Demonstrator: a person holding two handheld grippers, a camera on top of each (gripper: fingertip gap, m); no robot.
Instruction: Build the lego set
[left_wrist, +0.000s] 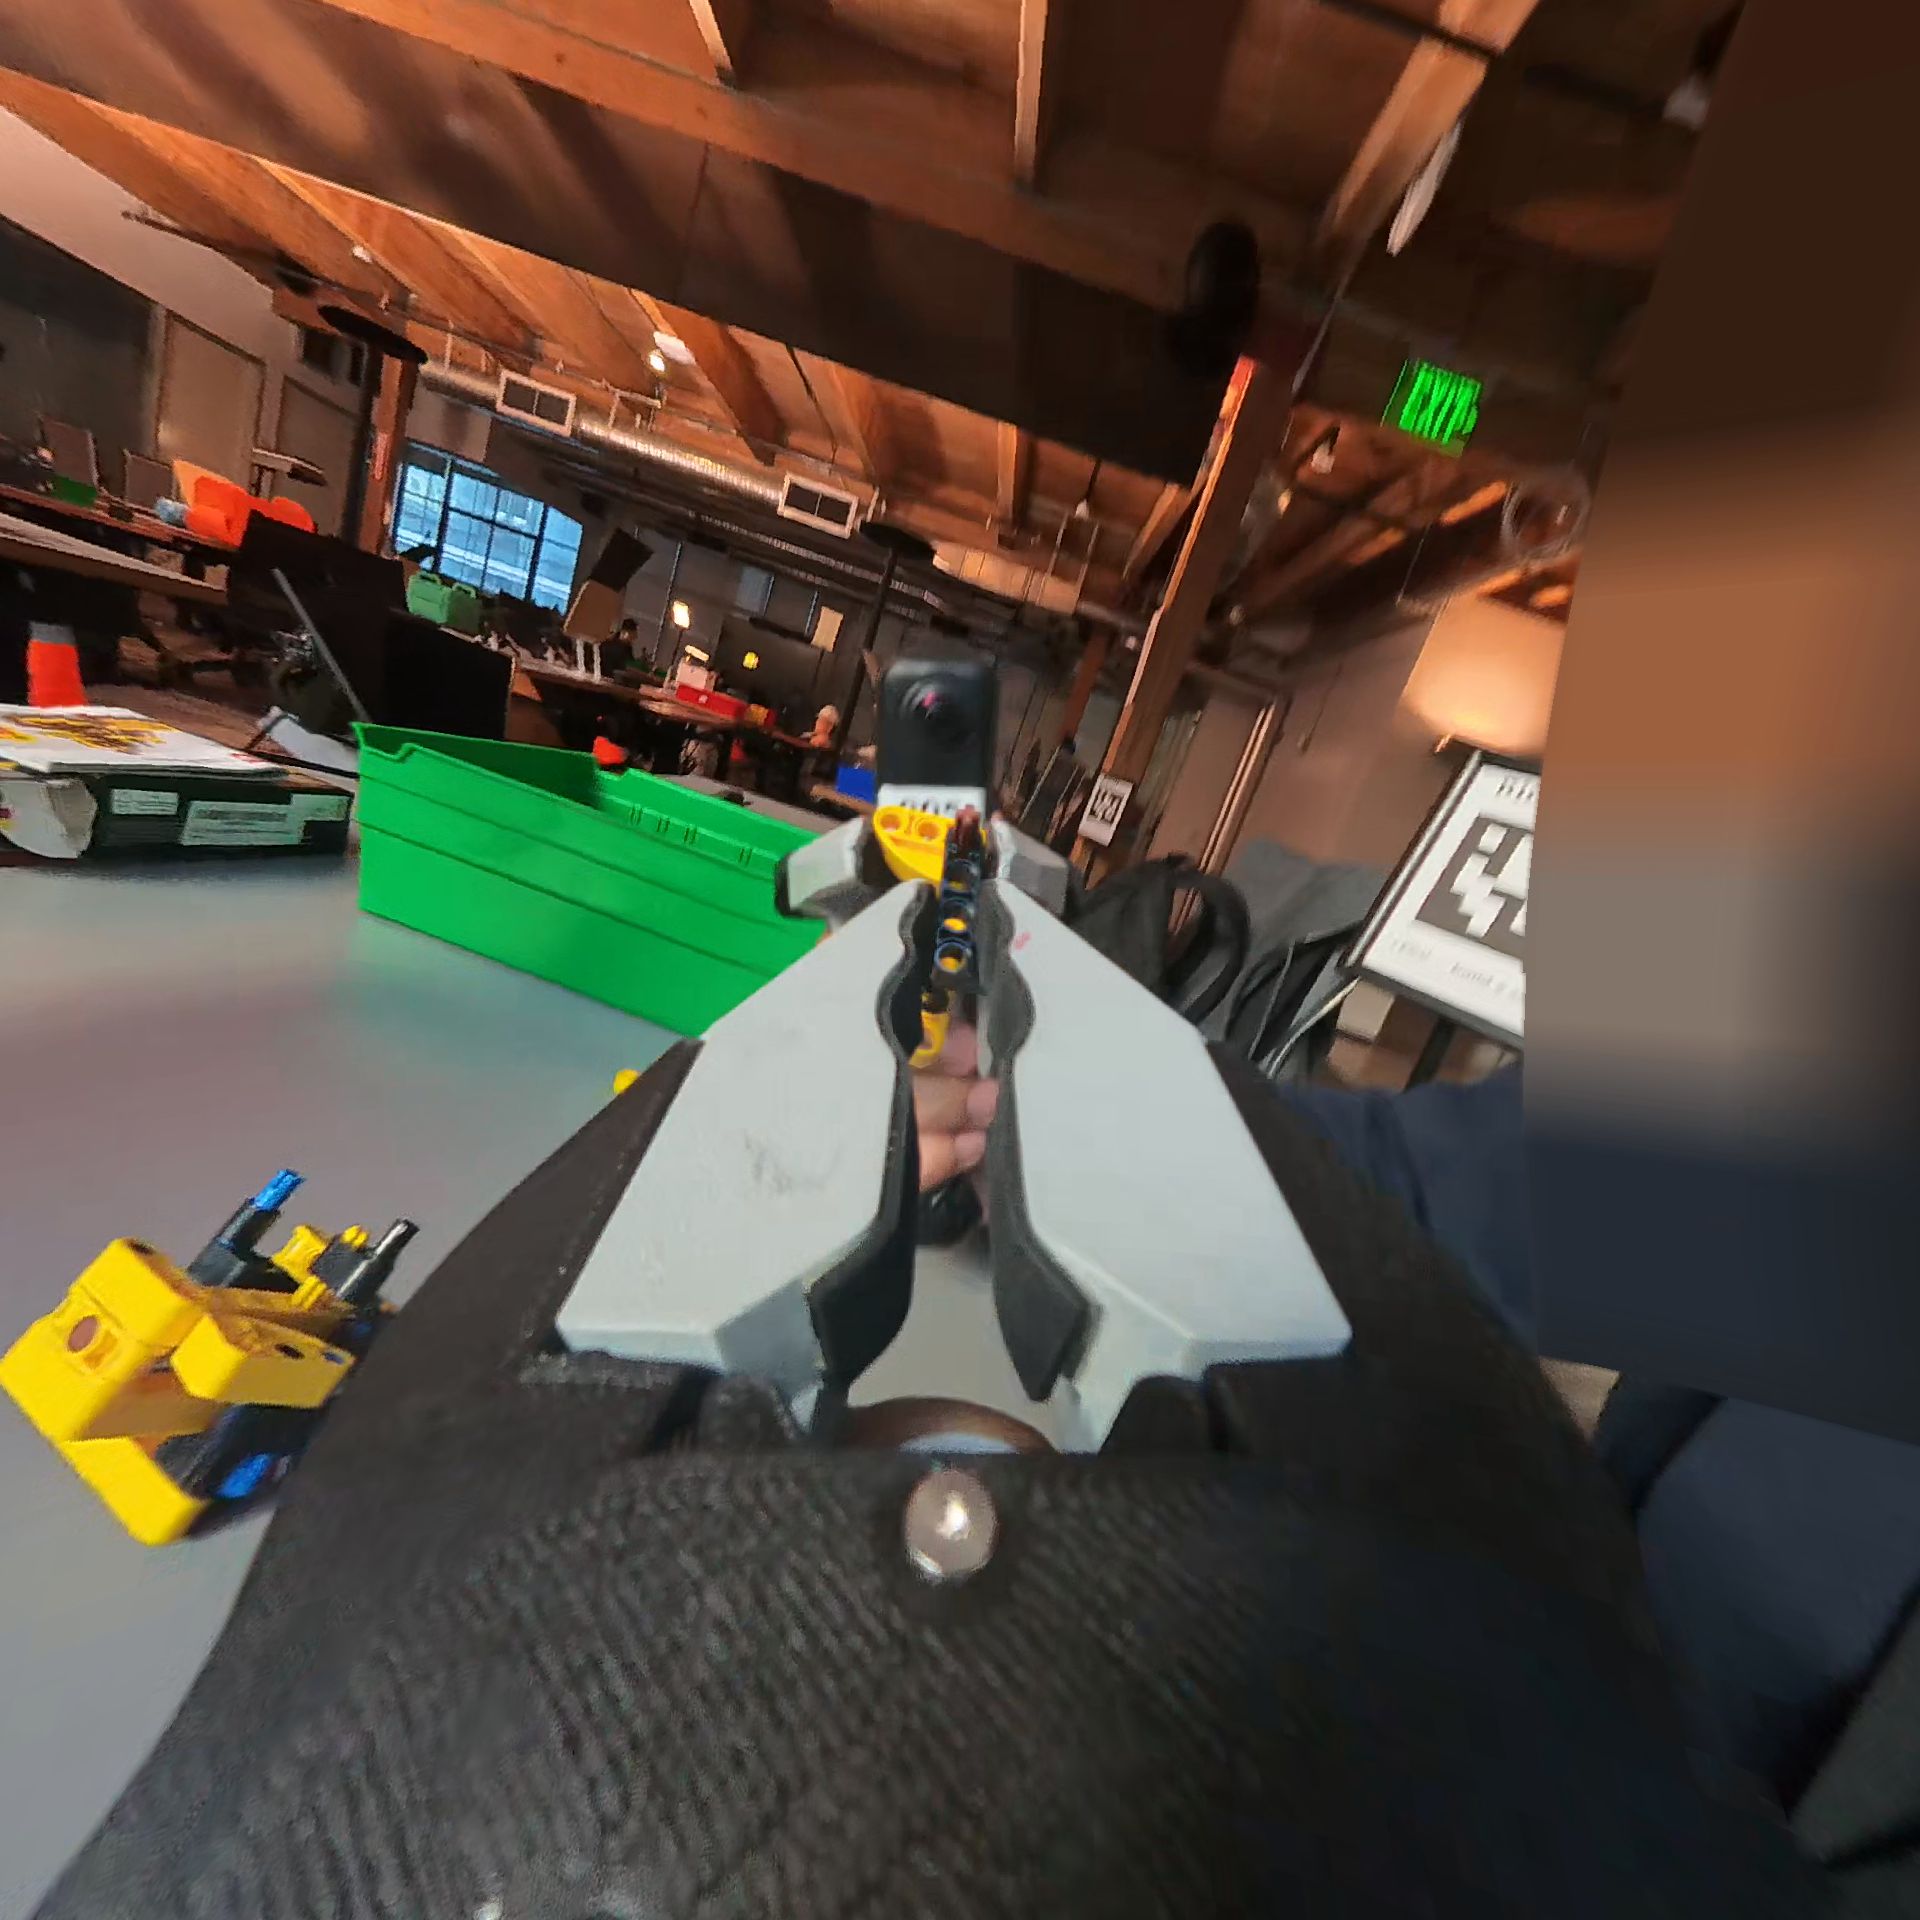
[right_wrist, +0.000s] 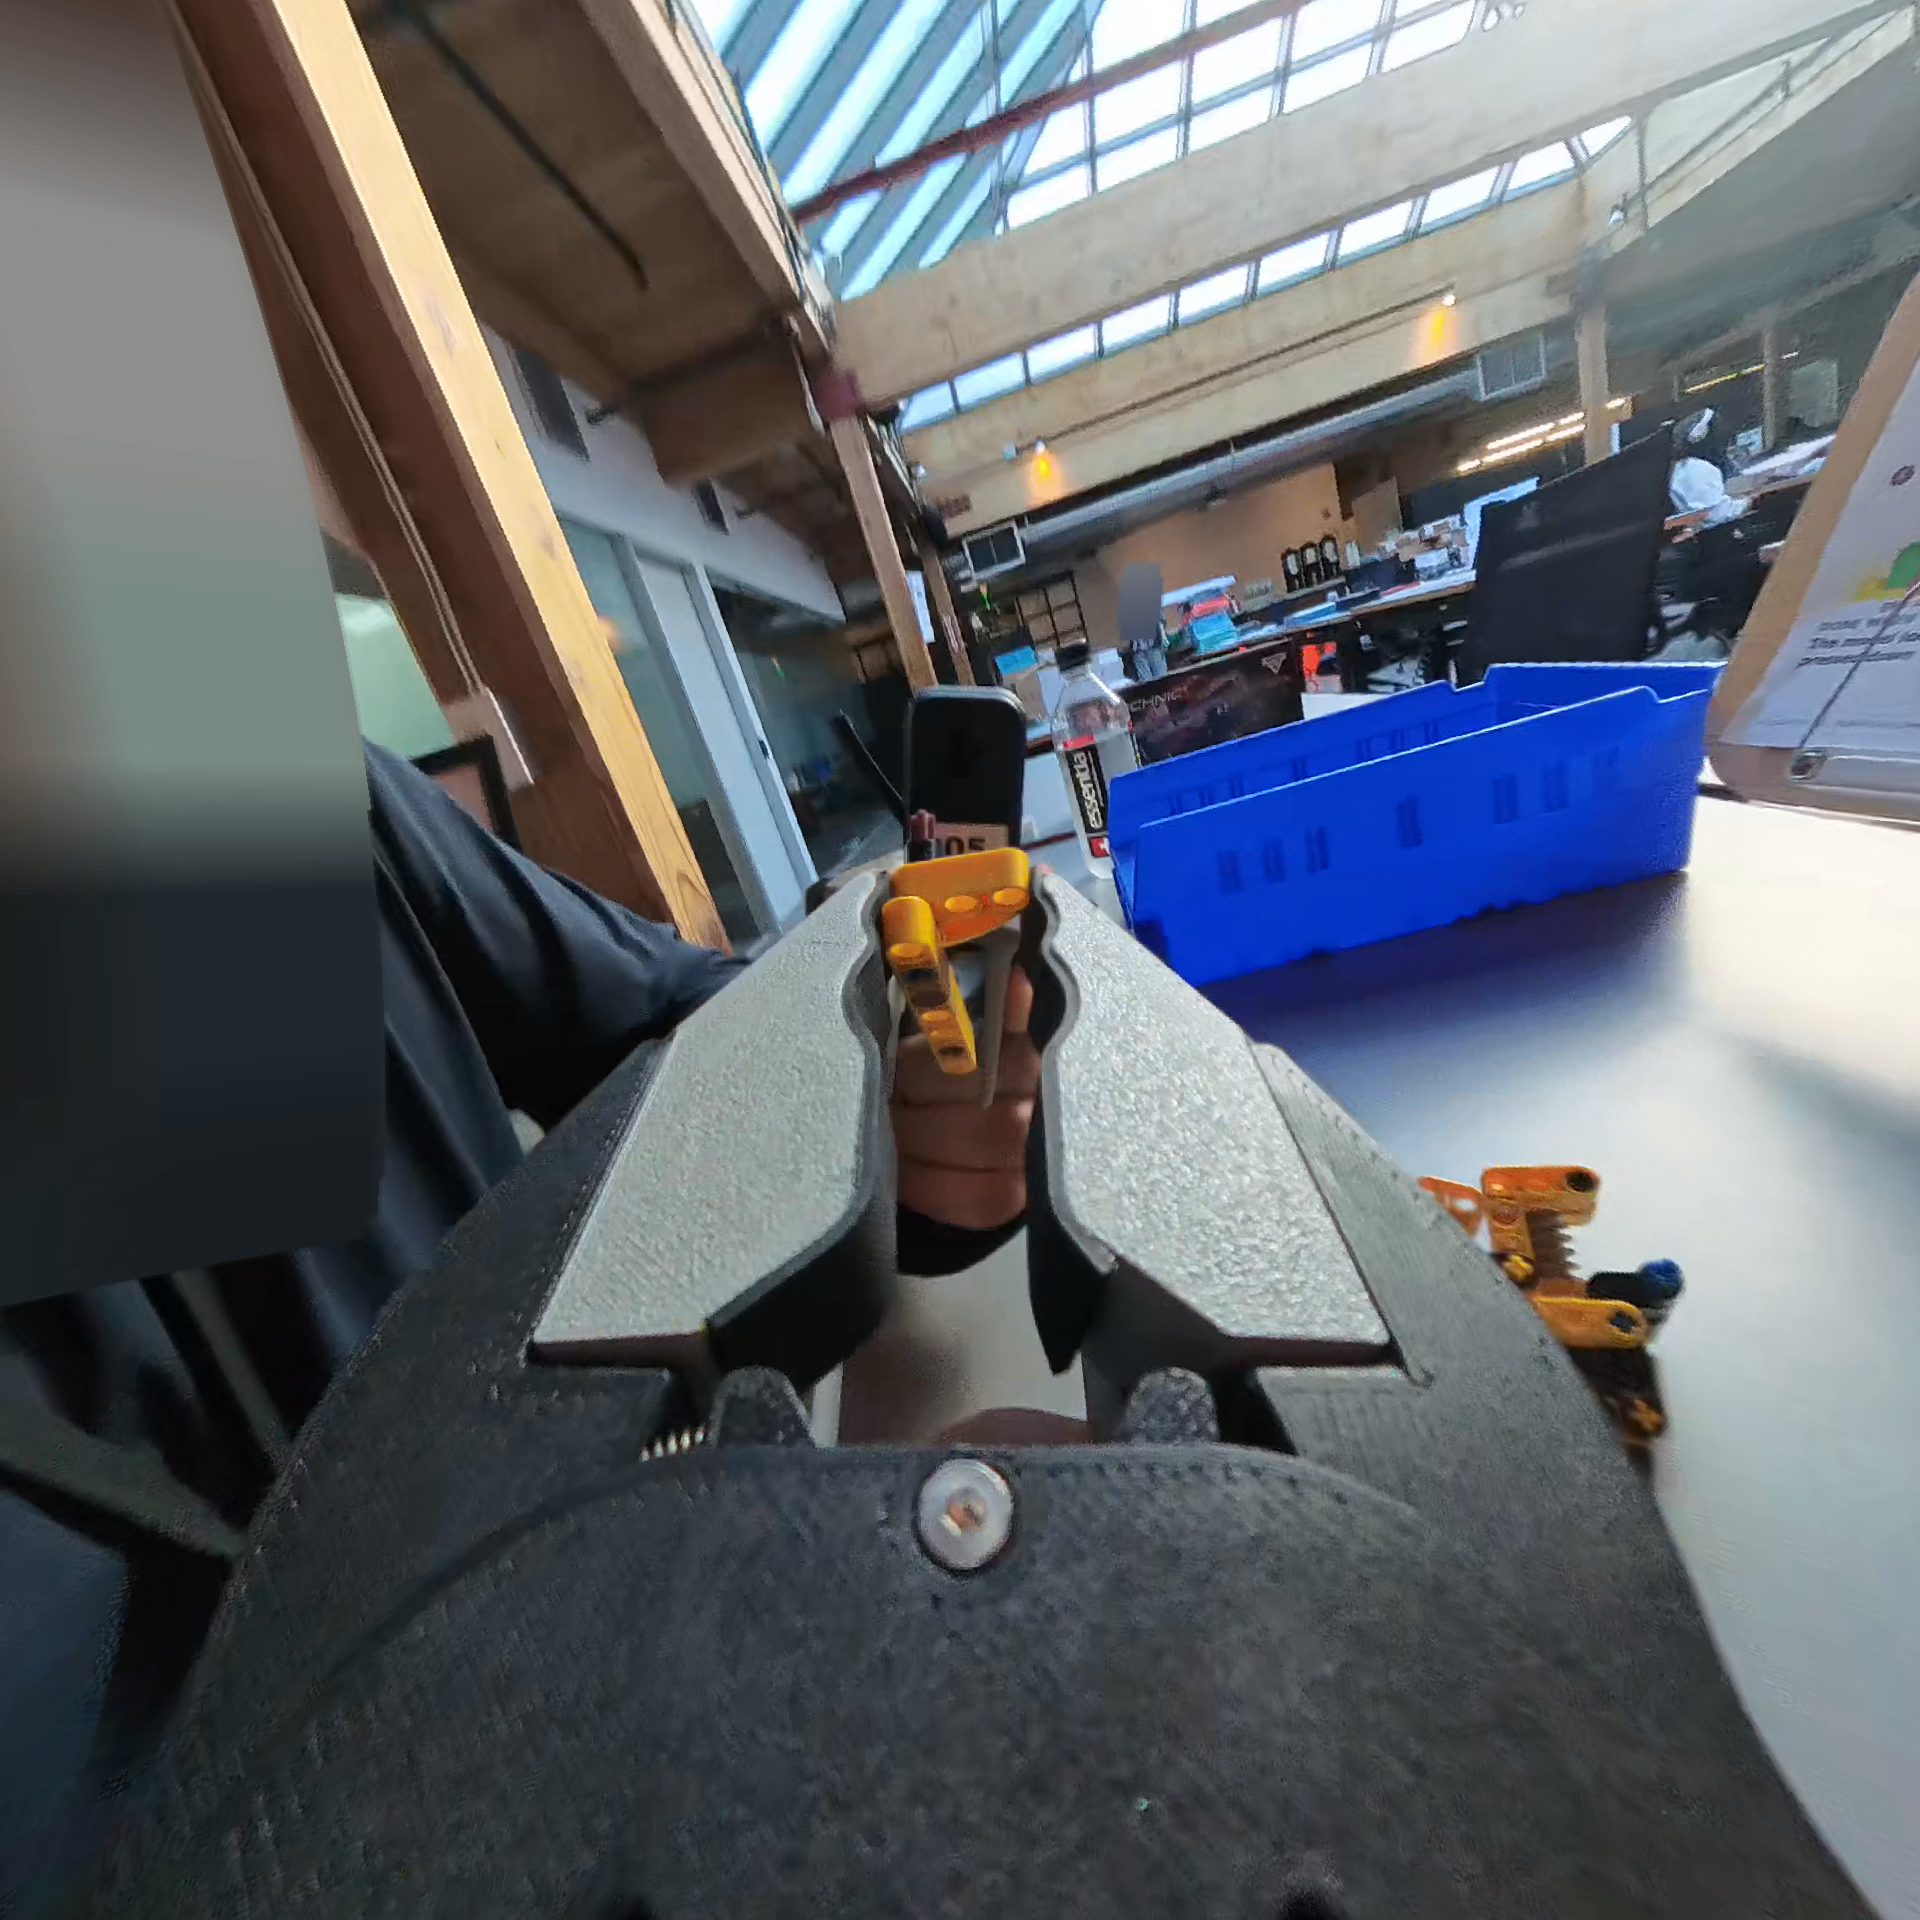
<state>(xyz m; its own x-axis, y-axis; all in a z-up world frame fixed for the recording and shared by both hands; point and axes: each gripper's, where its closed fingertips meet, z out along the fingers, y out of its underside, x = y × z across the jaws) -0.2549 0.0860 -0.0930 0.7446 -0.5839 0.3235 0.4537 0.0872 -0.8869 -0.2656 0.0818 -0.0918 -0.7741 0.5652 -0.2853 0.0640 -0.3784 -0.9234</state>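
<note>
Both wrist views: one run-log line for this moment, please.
left gripper: shut on black beam | right gripper: shut on yellow piece | held mid-air, meeting

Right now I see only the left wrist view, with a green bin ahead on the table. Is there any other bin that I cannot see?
Observer: Yes. In the right wrist view a blue bin stands on the table.
Operator: Does something stand beside it?
Observer: A clear water bottle with a black cap stands upright, just left of the blue bin.
Operator: And on its other side?
Observer: A tilted board with papers clipped to it stands to the right of the bin.
</note>
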